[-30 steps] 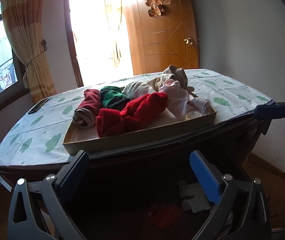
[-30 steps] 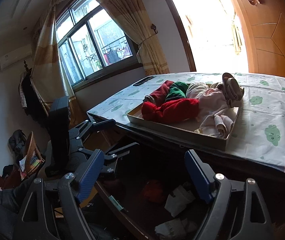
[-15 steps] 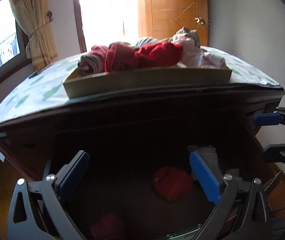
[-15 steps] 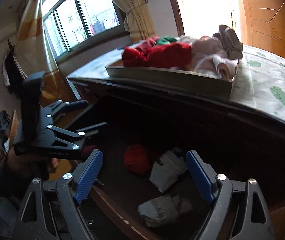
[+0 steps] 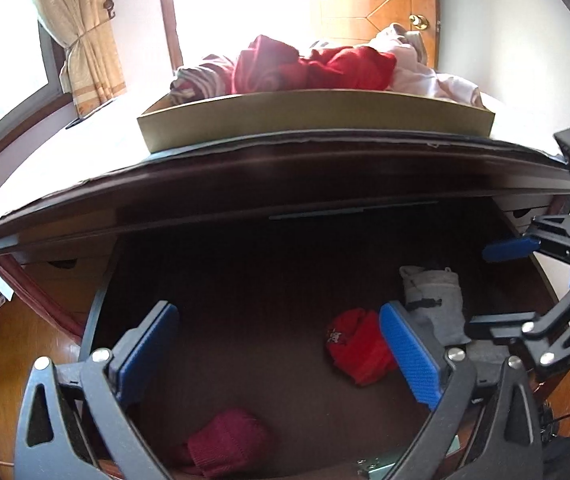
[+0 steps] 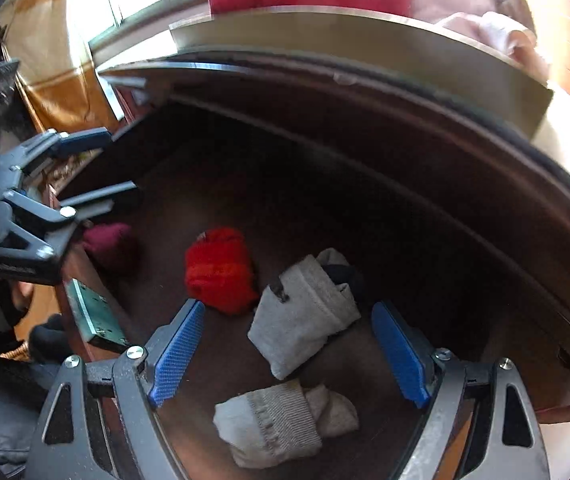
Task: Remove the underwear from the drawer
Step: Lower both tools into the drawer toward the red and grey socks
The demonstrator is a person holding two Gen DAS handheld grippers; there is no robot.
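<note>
Drawer (image 6: pixel 245 200) open, nothing lifted yet — 4 rolled pieces (image 6: pixel 305 312) inside. Left gripper (image 5: pixel 277 344) and right gripper (image 6: pixel 289 348) both spread, empty.

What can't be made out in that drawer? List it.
- Back of the drawer: dark under the tabletop in both views.
- Maroon roll: left wrist view, cut by the frame edge and the left gripper.
- Grey roll: partly behind a left gripper finger; whole in the right wrist view.
- Tray: right wrist view, blurred.
</note>
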